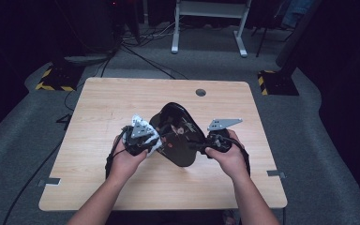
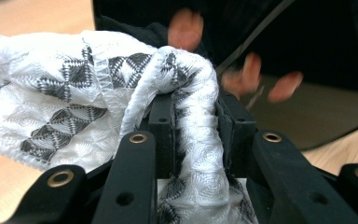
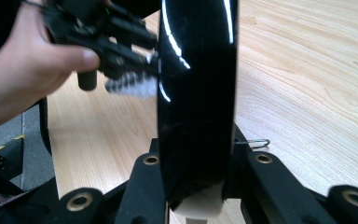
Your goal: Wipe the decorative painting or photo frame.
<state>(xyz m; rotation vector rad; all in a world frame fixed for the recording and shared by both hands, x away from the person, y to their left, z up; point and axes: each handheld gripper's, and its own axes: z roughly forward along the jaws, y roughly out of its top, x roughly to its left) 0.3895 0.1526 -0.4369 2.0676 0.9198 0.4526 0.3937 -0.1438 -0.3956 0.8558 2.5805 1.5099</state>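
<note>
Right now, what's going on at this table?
A person is wiping a glossy black plate with a cloth. The right hand-held gripper is clamped on the plate's edge and holds it up on its side above the wooden table. The left hand-held gripper grips a bunched white cloth with a black pattern and presses it against the plate's face.

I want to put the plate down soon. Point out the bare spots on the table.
Bare wood lies along the table far edge near the round cable hole, and down both side edges. The middle is crowded: the black plate, patterned cloth and both hand-held grippers, left, right.
</note>
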